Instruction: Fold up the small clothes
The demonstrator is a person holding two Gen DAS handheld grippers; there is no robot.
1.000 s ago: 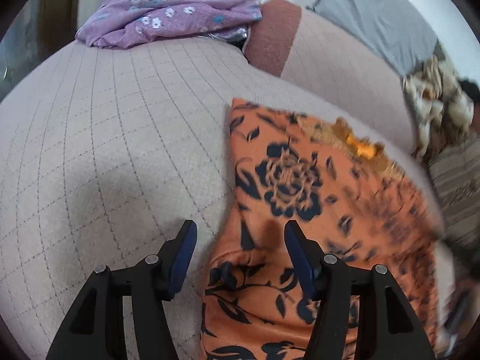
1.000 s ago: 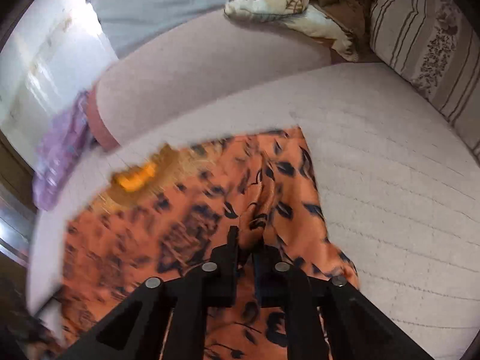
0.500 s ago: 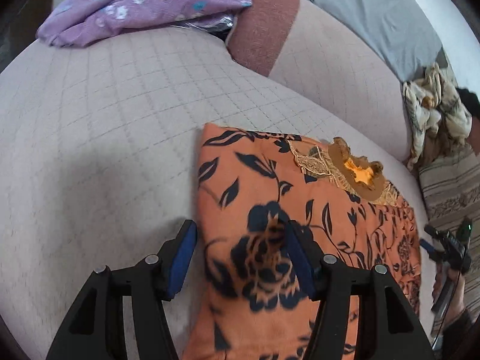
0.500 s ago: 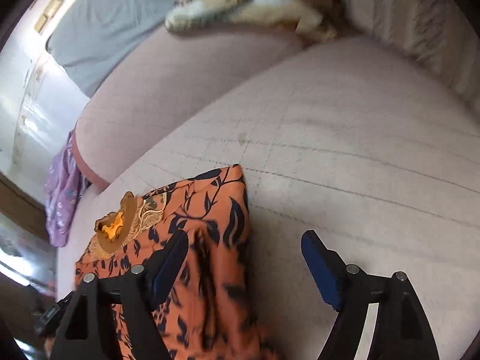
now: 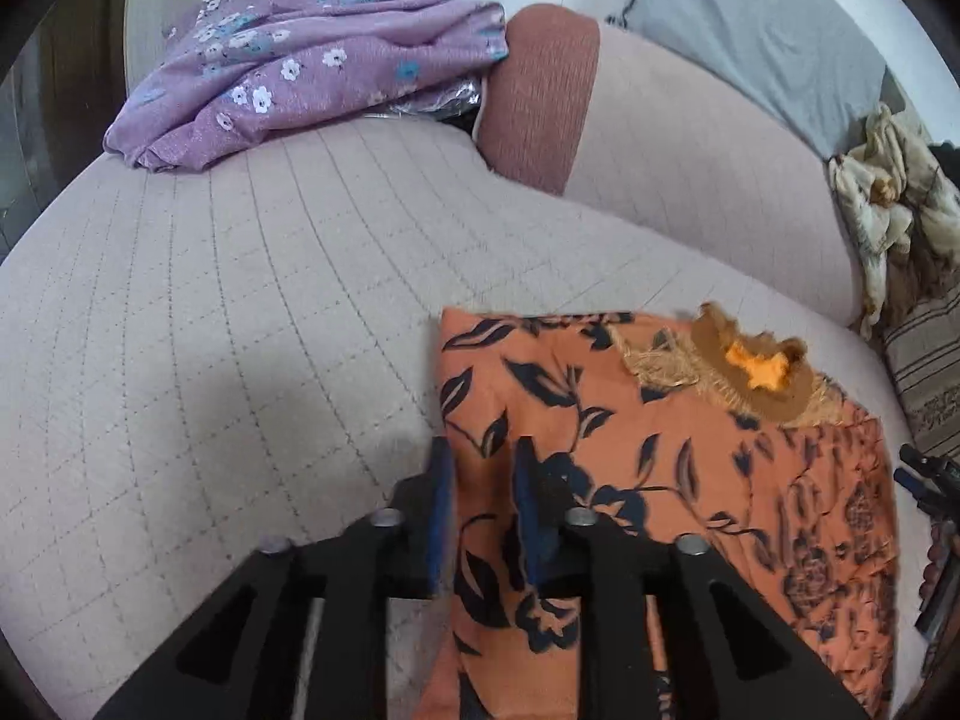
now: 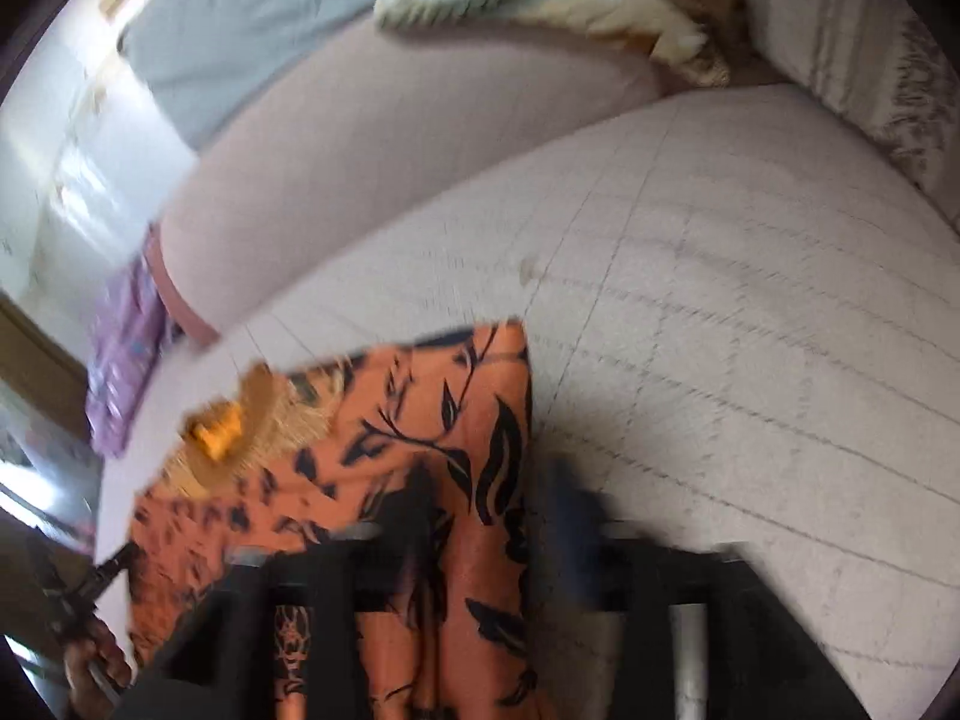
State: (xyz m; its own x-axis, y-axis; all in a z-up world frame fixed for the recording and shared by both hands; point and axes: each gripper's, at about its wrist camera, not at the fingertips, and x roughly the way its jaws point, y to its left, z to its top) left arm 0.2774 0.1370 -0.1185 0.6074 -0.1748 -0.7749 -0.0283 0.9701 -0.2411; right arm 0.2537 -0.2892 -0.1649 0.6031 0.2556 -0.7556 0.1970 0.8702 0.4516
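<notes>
Both pictures are lit by soft daylight, and no harsh glare is seen on the cushions. In the right wrist view the brightest area is found at the upper left, where the wall (image 6: 72, 192) is washed out almost to white. A soft shadow is cast on the sofa seat (image 5: 198, 324) just ahead of the left gripper (image 5: 480, 510). The left wrist view is mostly sharp. The right wrist view is smeared by motion blur, and the right gripper (image 6: 492, 516) is badly blurred. Straight lines are bent by the fisheye lens, and the corners are cut by a dark round border.
</notes>
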